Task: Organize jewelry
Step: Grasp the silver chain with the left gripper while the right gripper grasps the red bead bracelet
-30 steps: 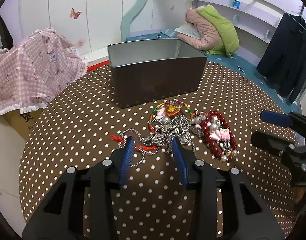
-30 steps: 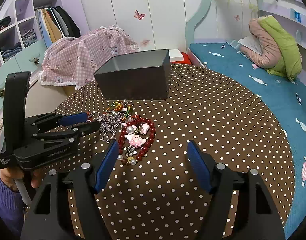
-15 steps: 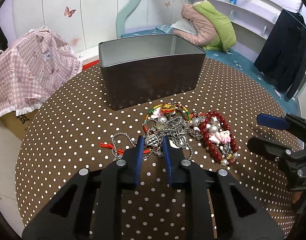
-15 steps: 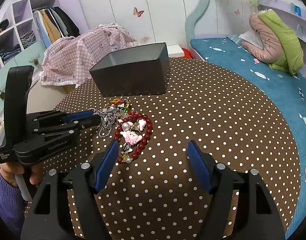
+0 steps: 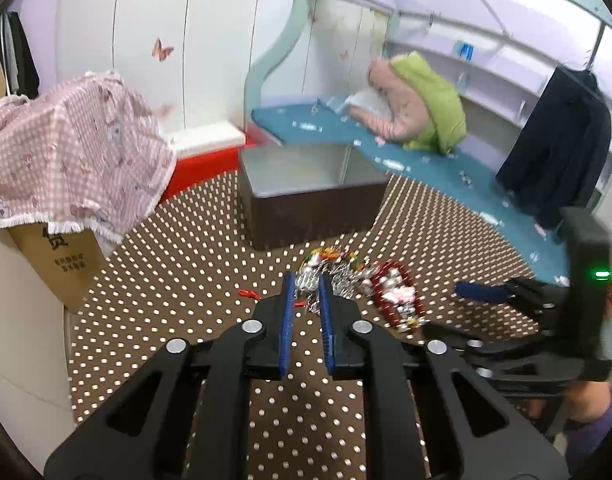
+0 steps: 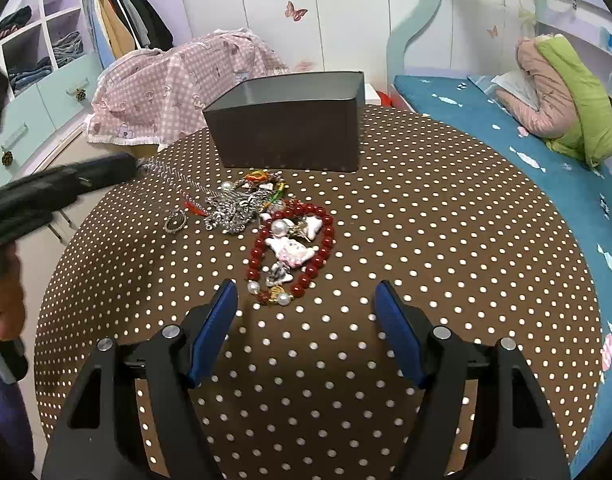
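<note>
A tangle of jewelry lies on the brown dotted table in front of a dark open tin box. It holds a silver chain, a coloured cord bracelet and a red bead bracelet around a pink charm. My left gripper is closing its jaws on one end of the silver chain. From the right wrist view, that chain end stretches taut from the left gripper's tip down to the pile. My right gripper stands open just in front of the red beads, nothing between its fingers.
A pink checked cloth covers a cardboard box off the table's left edge. A blue bed with a pink and green bundle runs along the right. A dark coat hangs beyond it.
My left gripper has closed on the silver chain and risen, drawing one end up out of the pile. The right gripper has stayed where it was, still open.
</note>
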`<state>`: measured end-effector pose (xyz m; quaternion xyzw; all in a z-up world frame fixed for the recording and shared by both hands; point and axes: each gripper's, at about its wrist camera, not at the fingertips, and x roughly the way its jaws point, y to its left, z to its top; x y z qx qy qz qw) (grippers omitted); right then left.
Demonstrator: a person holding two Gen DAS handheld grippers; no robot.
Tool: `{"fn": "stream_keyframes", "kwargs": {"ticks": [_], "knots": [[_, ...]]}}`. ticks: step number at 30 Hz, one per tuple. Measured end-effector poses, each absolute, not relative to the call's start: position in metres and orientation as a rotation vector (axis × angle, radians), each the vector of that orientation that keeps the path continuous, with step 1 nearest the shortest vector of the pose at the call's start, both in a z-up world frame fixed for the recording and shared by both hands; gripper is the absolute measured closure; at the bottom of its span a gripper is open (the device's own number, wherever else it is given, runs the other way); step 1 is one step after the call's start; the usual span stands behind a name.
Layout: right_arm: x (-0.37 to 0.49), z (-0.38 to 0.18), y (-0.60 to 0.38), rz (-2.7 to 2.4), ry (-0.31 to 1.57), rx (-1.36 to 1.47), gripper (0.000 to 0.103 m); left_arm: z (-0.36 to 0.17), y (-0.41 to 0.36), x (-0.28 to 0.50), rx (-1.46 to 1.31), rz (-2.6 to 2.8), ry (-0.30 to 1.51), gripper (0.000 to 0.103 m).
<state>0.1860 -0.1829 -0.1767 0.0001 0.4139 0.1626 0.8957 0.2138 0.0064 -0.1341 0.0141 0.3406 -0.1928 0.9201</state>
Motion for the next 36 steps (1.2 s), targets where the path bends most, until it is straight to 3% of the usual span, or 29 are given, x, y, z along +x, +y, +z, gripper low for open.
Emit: {"fn": "stream_keyframes", "kwargs": {"ticks": [7, 18, 22, 28, 36], "knots": [[0.206, -0.177, -0.190, 0.302, 0.876, 0.035, 0.060, -0.113, 0.021, 0.201, 0.014, -0.397, 0.674, 0.091], [0.242, -0.183, -0.178, 0.284, 0.913, -0.028, 0.078, -0.128, 0.026, 0.207, -0.020, -0.377, 0.709, 0.091], [0.240, -0.186, -0.165, 0.248, 0.910, -0.162, 0.096, -0.135, 0.023, 0.212, -0.028, -0.383, 0.723, 0.091], [0.233, -0.175, -0.171, 0.273, 0.872, -0.153, 0.097, -0.136, 0.020, 0.214, -0.038, -0.402, 0.729, 0.091], [0.207, -0.098, -0.167, 0.365, 0.705, -0.109, 0.097, -0.112, 0.021, 0.217, -0.081, -0.486, 0.704, 0.091]]}}
